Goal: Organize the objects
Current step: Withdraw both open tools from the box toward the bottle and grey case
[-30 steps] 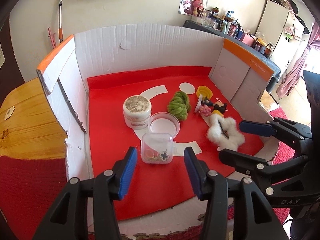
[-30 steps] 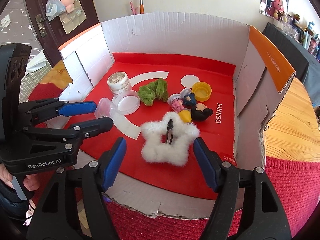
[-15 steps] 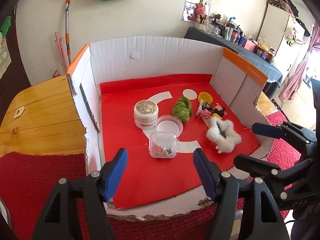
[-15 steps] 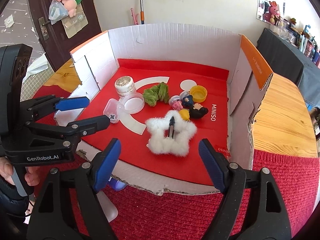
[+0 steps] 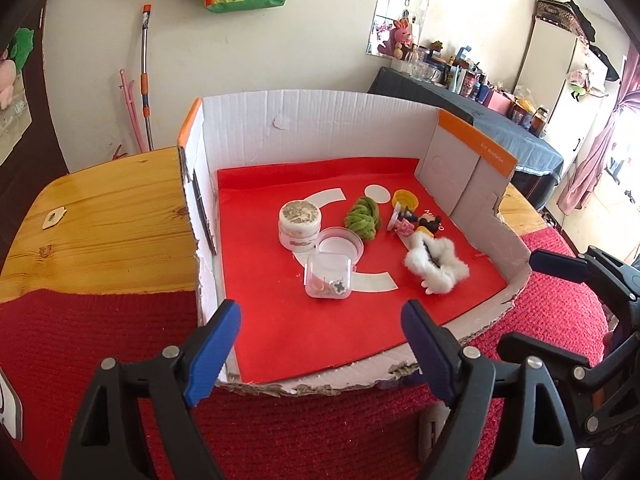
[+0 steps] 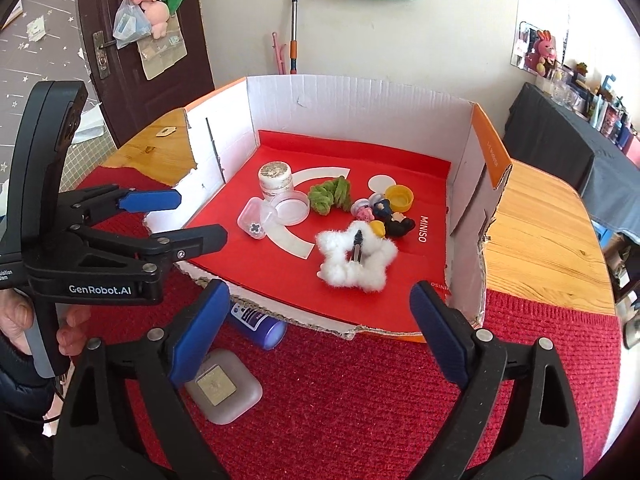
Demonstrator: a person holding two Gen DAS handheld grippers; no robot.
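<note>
Left wrist view. Open white cardboard box with red liner (image 5: 328, 136) on a red knitted cloth: holds a cream lidded jar (image 5: 299, 225), clear round lid (image 5: 339, 245), small clear plastic case with trinkets (image 5: 329, 280), green chenille scrunchie (image 5: 363, 218), small cartoon figurines (image 5: 416, 224), yellow bottle cap (image 5: 405, 199), white fluffy star hair clip (image 5: 436, 267). Left gripper (image 5: 320, 338): jaws opening, nothing between them, poised outside the box's near edge, angled down.

Right wrist view. Right gripper (image 6: 320, 320): jaws opening, empty, short of the box. Outside the box on the cloth: blue cylindrical bottle (image 6: 258, 323), frosted square case (image 6: 224, 388). Judgement: most items are gathered in the box; these two may remain.
</note>
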